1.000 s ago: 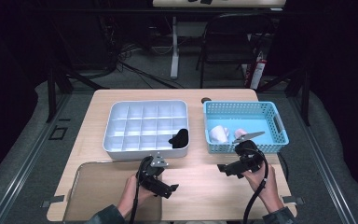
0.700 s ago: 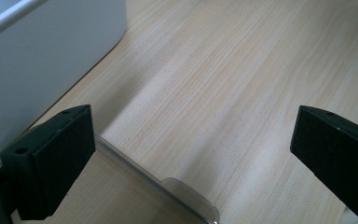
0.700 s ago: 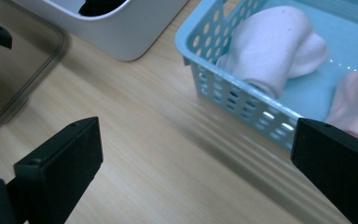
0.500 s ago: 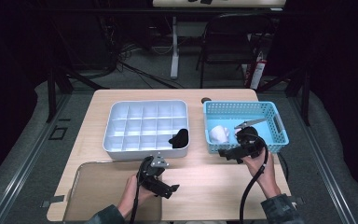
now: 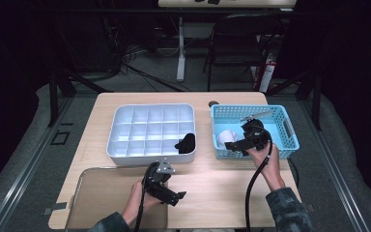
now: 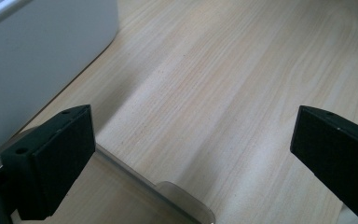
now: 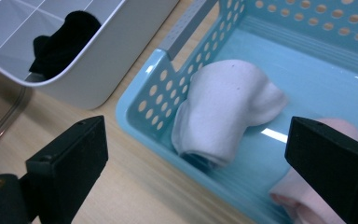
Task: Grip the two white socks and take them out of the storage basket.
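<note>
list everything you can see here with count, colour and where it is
table: 1, light wood, centre of the high view
compartment tray: 1, white, middle of the table
black sock: 1, black, rolled, in the tray's near right compartment
basket: 1, light blue, perforated, right of the tray
white sock: 1, white, rolled, near left corner of the basket
pink sock: 1, pale pink, in the basket beside the white one
clear tray: 1, see-through, near left of the table
chair: 1, black, behind the table
left hand-held gripper: 1, black, open, over the near table
right hand-held gripper: 1, black, open, jaws just closing slightly, nothing between them, over the basket
</note>
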